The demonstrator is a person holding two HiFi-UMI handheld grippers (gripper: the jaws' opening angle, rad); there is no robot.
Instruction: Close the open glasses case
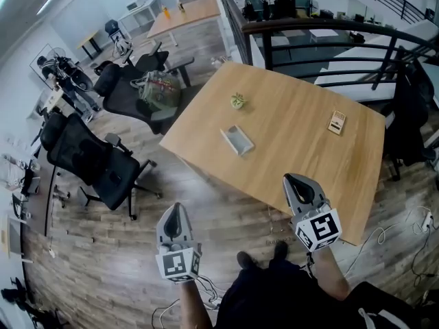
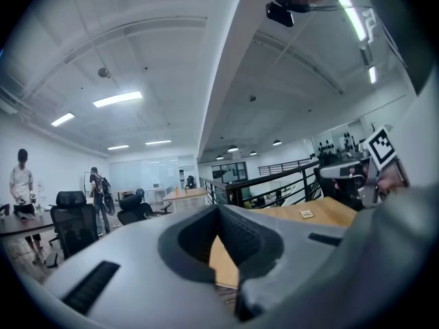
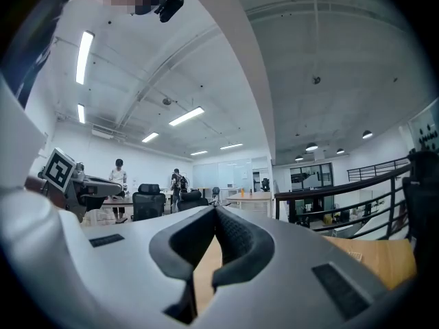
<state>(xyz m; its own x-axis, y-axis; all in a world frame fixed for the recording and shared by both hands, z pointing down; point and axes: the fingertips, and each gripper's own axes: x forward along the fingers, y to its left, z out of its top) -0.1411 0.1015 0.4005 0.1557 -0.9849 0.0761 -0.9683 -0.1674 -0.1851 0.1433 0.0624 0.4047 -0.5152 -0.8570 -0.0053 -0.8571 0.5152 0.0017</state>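
The open glasses case (image 1: pixel 237 140) lies on the wooden table (image 1: pixel 302 149), towards its left side, with its pale inside facing up; nothing touches it. Farther back on the table sits a small green object (image 1: pixel 238 101), and well off to the right lies a small tan block (image 1: pixel 336 122), which the left gripper view also catches on the tabletop (image 2: pixel 306 214). Both tools are held well short of the case, on the near side of the table. The left gripper (image 1: pixel 175 214) hangs above the plank floor (image 1: pixel 103 252), clear of the table's edge, and in its own view (image 2: pixel 219 214) the two jaws are pressed together at the tips with nothing between them. The right gripper (image 1: pixel 291 182) shows against the table's near edge; its own view (image 3: pixel 216 214) likewise has the jaws clenched on each other and empty, only a strip of tabletop visible through the gap below the tips. Each tool can be seen from the other's camera, marker cube up. Black office chairs (image 1: pixel 103 163) stand on the floor left of the table, and a dark railing (image 1: pixel 329 26) runs behind it
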